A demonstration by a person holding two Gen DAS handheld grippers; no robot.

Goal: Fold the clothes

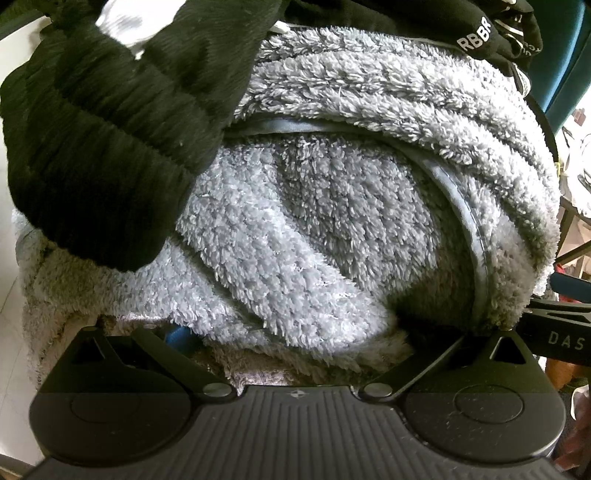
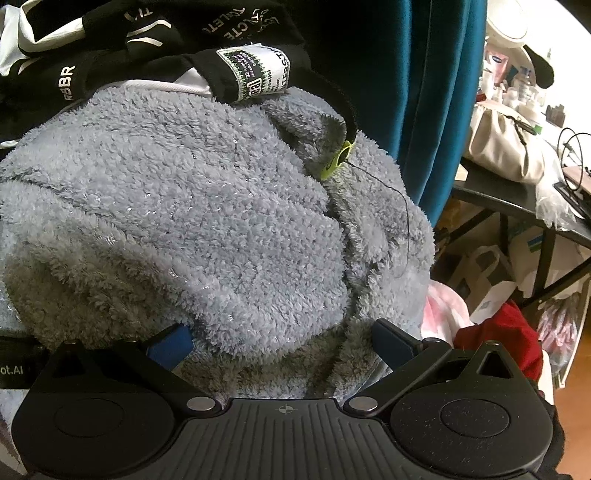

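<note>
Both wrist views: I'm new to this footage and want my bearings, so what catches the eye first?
A fluffy grey fleece garment fills the middle of both views, bunched up right against both grippers' spread fingers. Black clothes with white lettering drape over its top, a woven label facing the right camera. A teal curtain hangs behind, on the right.

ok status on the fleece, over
Both tongs spread wide against the grey fleece, gripping nothing. Fleece bunched, unfolded. Black garments draped over its top.
</note>
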